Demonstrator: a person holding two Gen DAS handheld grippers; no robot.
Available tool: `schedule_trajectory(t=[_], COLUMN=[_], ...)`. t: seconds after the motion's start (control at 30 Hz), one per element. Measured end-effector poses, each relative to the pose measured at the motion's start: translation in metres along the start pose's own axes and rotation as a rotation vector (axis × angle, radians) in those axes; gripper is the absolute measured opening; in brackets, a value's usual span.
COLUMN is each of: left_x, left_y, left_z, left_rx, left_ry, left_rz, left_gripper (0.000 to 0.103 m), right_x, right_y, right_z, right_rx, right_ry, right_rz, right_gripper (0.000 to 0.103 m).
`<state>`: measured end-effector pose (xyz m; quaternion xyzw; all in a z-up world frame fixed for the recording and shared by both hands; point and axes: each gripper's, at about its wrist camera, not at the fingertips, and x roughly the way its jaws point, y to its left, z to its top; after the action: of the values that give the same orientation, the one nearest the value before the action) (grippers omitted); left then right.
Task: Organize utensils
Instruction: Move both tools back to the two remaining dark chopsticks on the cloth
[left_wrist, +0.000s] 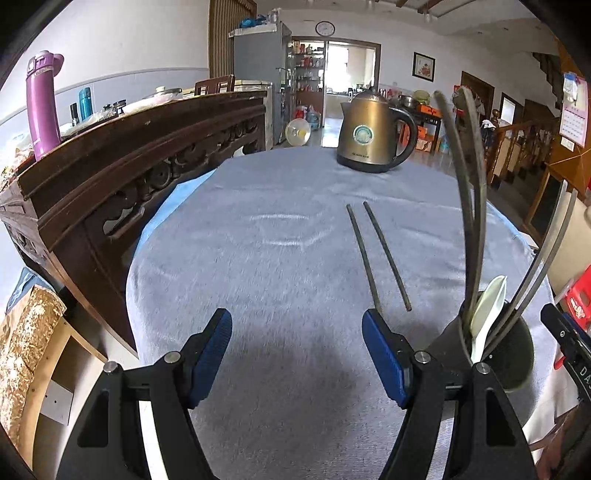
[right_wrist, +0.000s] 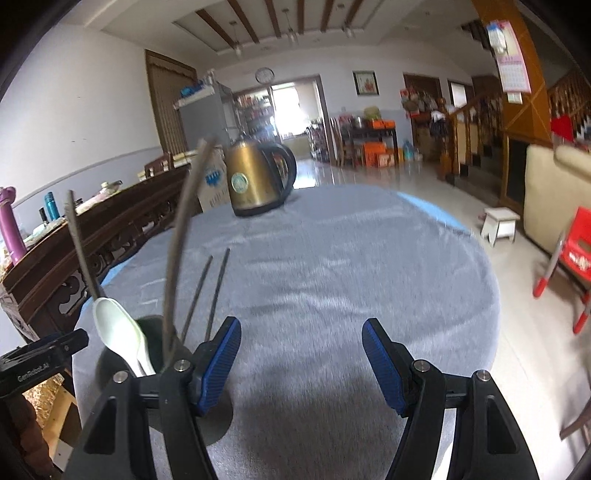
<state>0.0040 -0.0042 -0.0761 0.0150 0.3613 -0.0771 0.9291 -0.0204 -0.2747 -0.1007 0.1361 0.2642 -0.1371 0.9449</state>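
Room: large tiled living area, carved dark wooden cabinet (left_wrist: 122, 173) along one side. Surface: round tabletop (left_wrist: 266, 266) under a grey-blue cloth.

Item 1, my left tongs (left_wrist: 297, 325): jaws apart, nothing between them, hanging over bare cloth at the near edge.

Item 2, my right tongs (right_wrist: 301, 334): jaws likewise apart and empty, also over the near edge.

Item 3, pair of dark chopsticks (left_wrist: 376, 254): lying loose side by side toward the middle of the tabletop, near ends just ahead of my left tongs' right-hand pad.

Item 4, dark utensil holder (left_wrist: 517, 350): near edge, between my two tongs, already carrying a white ceramic spoon (left_wrist: 487, 314) and several upright chopsticks.

Item 5, bronze electric kettle (left_wrist: 373, 133): far edge, well clear.

Handling note, my judgement: the loose pair is what remains. I should come in low across both sticks near their closer ends, close on them together so neither rolls off, lift level, then tip them upright over the holder's mouth, avoiding the spoon and the leaning sticks.
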Motion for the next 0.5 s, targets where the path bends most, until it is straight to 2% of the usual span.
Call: schedule_trajectory(t=[0.4,0.5], left_x=[0.026,0.037], left_y=[0.006,0.011], left_z=[-0.003,0.0], left_rx=[-0.011,-0.015], left_ry=[0.092,0.132], left_rz=[0.006,0.001], left_gripper=[0.074,0.074], right_x=[0.02,0.034], right_y=[-0.019,-0.025], right_z=[0.0,0.007], right_rx=[0.093,0.107], right_ry=[0.092,0.139], right_rz=[0.025,0.047], right_gripper=[0.072,0.072])
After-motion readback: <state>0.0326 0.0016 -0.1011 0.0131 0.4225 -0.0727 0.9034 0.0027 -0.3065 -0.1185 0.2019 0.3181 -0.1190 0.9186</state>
